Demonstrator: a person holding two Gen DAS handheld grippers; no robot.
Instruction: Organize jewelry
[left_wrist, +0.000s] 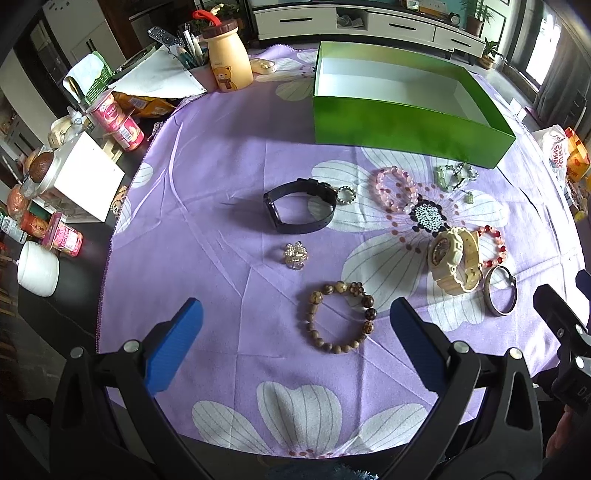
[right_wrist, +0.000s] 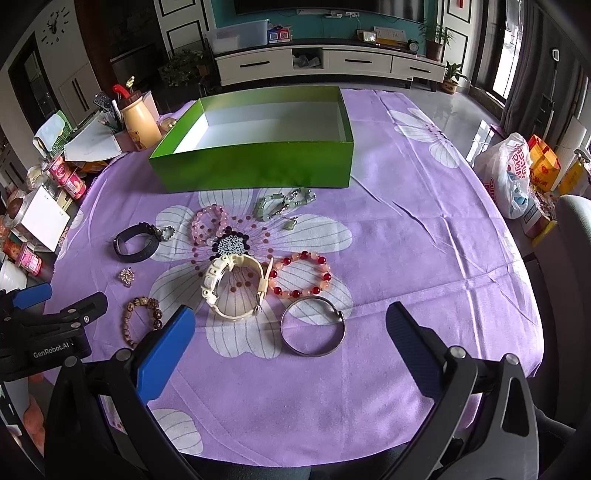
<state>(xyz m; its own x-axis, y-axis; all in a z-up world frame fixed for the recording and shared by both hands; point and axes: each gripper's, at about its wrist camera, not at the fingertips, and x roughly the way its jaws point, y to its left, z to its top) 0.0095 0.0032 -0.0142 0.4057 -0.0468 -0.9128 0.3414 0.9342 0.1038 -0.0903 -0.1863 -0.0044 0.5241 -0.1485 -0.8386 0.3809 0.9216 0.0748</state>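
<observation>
Green box (right_wrist: 255, 166) sits open at the back of the purple tabletop (right_wrist: 424, 240), jewelry spread loose in front: cream watch (right_wrist: 232, 288), black watch (left_wrist: 299, 210), wood bracelet (left_wrist: 340, 317), bangle (right_wrist: 313, 325). Left tool (left_wrist: 295, 332) and right tool (right_wrist: 291, 347) both hang spread wide above the cloth, gripping nothing.

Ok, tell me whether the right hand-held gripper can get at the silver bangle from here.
Probably yes. The right hand-held gripper is open, and the silver bangle lies flat just ahead between its fingers, apart from the cream watch, nothing covering it.

Right tool (right_wrist: 290, 338) wide apart above silver bangle (right_wrist: 313, 325); cream watch (right_wrist: 233, 287) just beyond.
</observation>
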